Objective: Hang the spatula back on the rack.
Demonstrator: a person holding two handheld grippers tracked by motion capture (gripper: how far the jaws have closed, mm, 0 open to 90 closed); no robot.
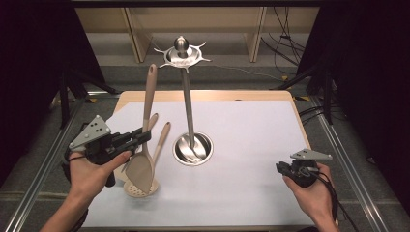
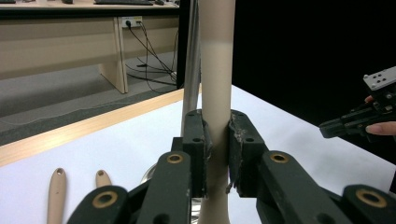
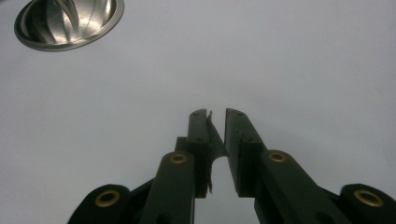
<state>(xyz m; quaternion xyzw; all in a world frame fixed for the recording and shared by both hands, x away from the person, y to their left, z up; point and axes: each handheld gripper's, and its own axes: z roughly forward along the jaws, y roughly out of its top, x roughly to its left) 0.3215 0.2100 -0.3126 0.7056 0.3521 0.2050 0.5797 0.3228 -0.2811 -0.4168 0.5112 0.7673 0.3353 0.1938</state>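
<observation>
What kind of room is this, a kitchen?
Probably not: it looks like a lab or workshop. The white-covered table sits in a metal frame with black curtains, and loose cables trail across the grey floor behind.

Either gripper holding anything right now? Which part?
The left gripper is shut on the beige spatula, clamping its handle partway up, above the blade, with the spatula upright. The right gripper holds nothing; its jaws are shut over the white table.
</observation>
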